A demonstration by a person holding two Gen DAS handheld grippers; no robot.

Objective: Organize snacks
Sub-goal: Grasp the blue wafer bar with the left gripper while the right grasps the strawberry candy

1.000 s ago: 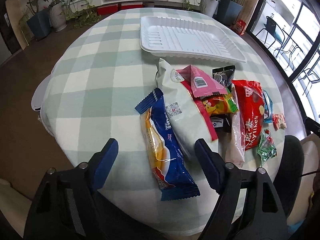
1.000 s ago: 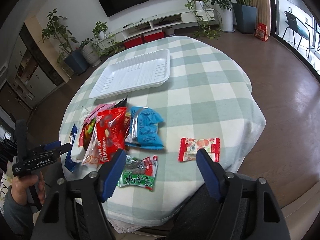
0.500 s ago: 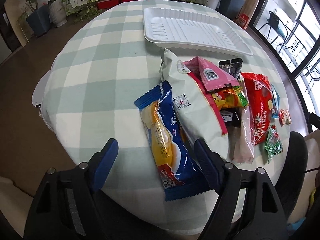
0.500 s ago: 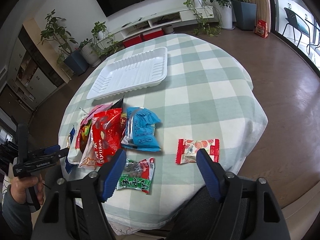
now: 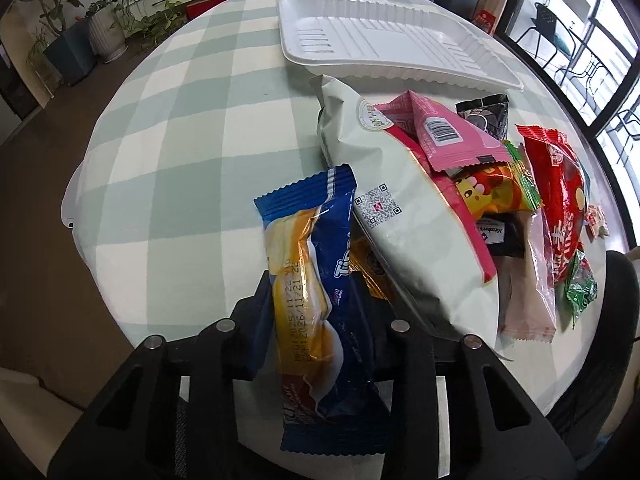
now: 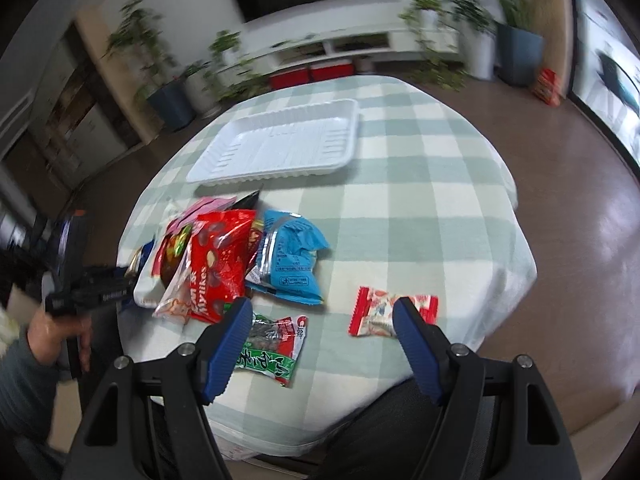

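In the left wrist view, the left gripper (image 5: 316, 316) at lower centre is closing on a blue snack packet (image 5: 320, 280) whose long axis runs up the frame toward the empty white tray (image 5: 384, 36) at the top; the right gripper (image 6: 320, 344) stands open, holding nothing.

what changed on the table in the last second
The left gripper came down over the blue and yellow snack pack and its jaws are closing on it, tipping the pack's far end up. The right gripper stays open, holding nothing. The white tray and the other snacks lie as before.
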